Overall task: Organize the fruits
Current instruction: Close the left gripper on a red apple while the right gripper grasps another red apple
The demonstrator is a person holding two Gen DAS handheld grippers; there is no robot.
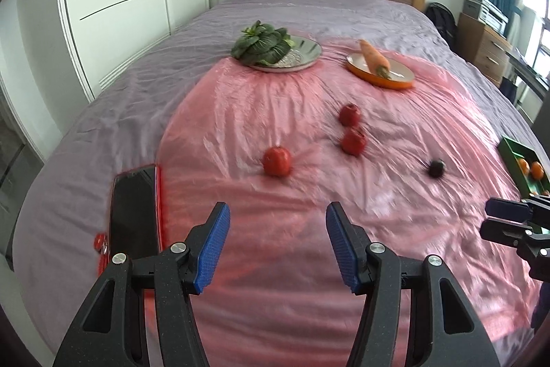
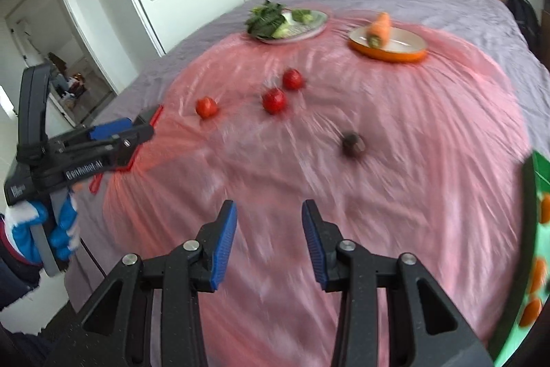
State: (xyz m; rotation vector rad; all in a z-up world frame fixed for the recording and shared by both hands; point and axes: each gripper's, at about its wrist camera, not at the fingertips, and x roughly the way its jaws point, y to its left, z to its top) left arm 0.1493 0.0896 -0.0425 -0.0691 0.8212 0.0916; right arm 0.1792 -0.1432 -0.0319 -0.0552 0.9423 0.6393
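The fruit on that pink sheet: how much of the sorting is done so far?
Some seems done: small orange fruits already sit in the green tray. Nothing is in hand; the left gripper and right gripper are open and empty. Left loose on the sheet: three red fruits and a dark one.

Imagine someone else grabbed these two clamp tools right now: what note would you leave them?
Left gripper: jaws open, empty. Right gripper: jaws open, empty.
Loose on the pink plastic sheet: three round red fruits and one small dark round fruit.
Green tray at the right edge already holds small orange fruits.
Leafy greens and carrot sit on plates.
Left: the four loose fruits, untouched.
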